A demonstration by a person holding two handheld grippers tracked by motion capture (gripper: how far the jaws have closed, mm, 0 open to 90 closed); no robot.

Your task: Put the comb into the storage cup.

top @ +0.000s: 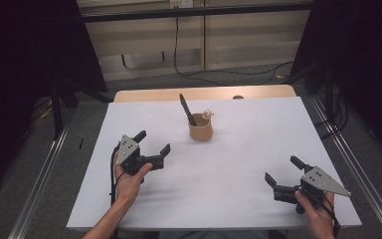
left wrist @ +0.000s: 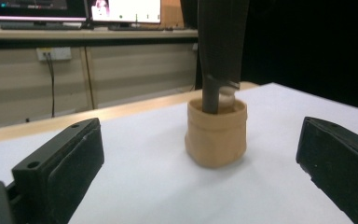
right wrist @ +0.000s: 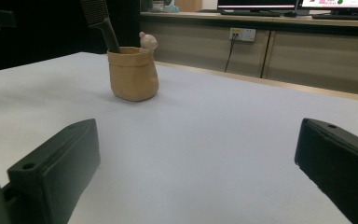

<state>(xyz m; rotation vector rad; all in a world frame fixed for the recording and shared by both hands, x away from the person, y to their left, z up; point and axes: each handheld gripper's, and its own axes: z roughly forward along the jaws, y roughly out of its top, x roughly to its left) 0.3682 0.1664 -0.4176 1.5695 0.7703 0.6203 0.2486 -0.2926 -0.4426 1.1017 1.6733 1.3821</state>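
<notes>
- Tan pot (top: 200, 131) shaped like a small sack, upright just above the middle of the high view on the white desk (top: 258, 149), well apart from both grippers.
- Dark comb-like tool (top: 187, 109) standing in it, leaning toward the upper left of the frame; small bear figure (top: 208, 115) perched at the rim's right side.
- Left hand-held gripper (top: 152, 142) at centre left, jaws spread wide and holding nothing, aimed at the pot (left wrist: 216, 134).
- Right hand-held gripper (top: 282, 171) at lower right, likewise wide open and empty, pot (right wrist: 133, 73) far off in its upper left.
- Probably ceramic or clay: stiff, fairly light, breakable if tipped or squeezed hard.
- Tool likely rigid plastic, light, loose in the pot; best pinched on the bare handle above the rim and drawn up along its lean.
- Steadying the pot by its body, clear of the fragile bear, seems wise.
</notes>
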